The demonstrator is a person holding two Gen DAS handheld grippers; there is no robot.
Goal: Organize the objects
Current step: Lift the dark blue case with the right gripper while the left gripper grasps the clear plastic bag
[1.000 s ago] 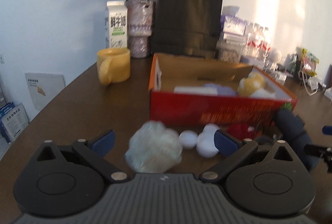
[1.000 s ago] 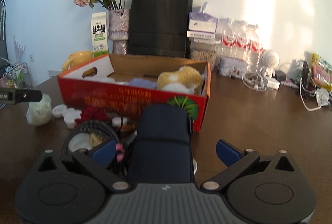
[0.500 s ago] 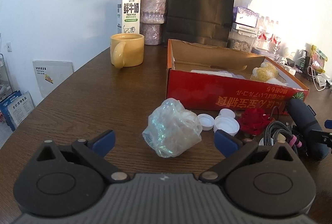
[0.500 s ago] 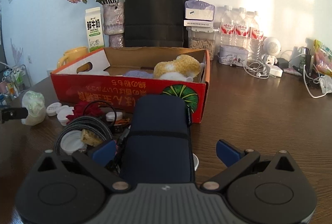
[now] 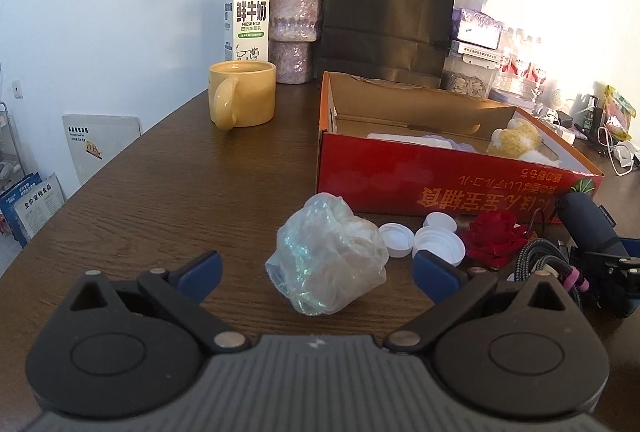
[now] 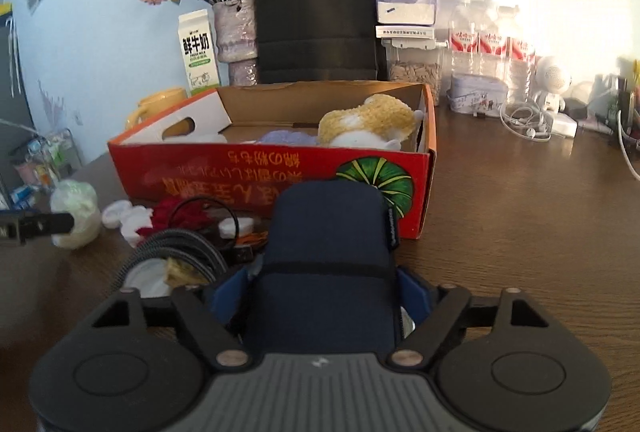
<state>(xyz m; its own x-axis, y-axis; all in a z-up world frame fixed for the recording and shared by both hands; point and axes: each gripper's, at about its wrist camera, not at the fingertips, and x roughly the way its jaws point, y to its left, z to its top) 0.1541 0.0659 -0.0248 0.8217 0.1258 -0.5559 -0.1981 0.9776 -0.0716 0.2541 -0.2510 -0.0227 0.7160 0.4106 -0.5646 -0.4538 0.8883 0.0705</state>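
Note:
A navy fabric pouch (image 6: 332, 232) lies on the brown table just in front of the red cardboard box (image 6: 260, 172). My right gripper (image 6: 322, 296) is closing on the pouch, and its blue pads (image 6: 228, 296) touch both sides. In the left wrist view the same pouch (image 5: 588, 220) shows at the far right. My left gripper (image 5: 318, 270) is open, with a crumpled clear plastic bag (image 5: 328, 260) on the table between and just ahead of its fingertips, untouched. The box holds a yellow-and-white plush toy (image 6: 368, 120) and pale items.
White bottle caps (image 5: 400, 240), a red fabric flower (image 5: 496, 236) and a coiled braided cable (image 6: 176, 244) lie between bag and pouch. Behind the box stand a yellow mug (image 5: 244, 96), milk carton (image 5: 248, 20), flower vase (image 5: 294, 28), black paper bag (image 5: 388, 8), water bottles (image 6: 488, 48) and cables.
The right gripper's jaws have come in from wide open onto the sides of the navy pouch. The left gripper stays open behind the plastic bag, almost still.

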